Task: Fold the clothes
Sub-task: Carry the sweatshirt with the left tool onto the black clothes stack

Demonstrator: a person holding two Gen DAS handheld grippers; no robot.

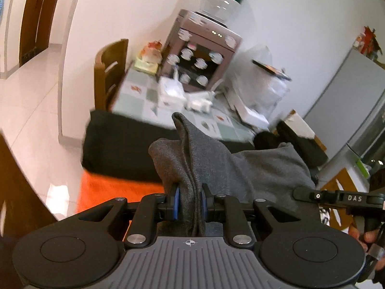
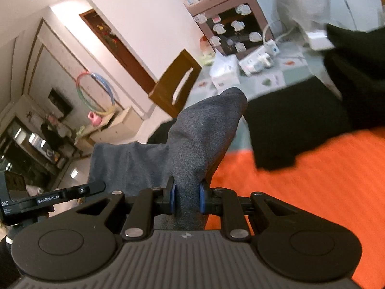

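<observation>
With a corner of the grey garment (image 1: 252,168) pinched in each tool, we hold the cloth up above the orange mat (image 1: 115,192) that covers the near end of the table. The left gripper (image 1: 189,203) has its blue pads narrowed onto a bunched fold of grey fabric, and the right gripper (image 2: 186,198) is clamped the same way on another bunch, the cloth standing up in a peak past each pair of fingers. Between our two hands the garment hangs in a slack span, clear of the mat as far as we can tell, though its lower edge is hidden from both cameras. A black garment (image 2: 288,125) lies folded on the far part of the mat, with the patterned tablecloth (image 1: 144,96) and a sticker-covered appliance (image 1: 199,55) beyond it. We judge this to be the carrying stage of a fold: the grey piece is gripped at two points and is being brought over the work surface. The next move calls for keeping both grips firm, drawing the hands apart enough to take out the sag, and laying the cloth flat on the bare orange area without dragging it across the black pile.
</observation>
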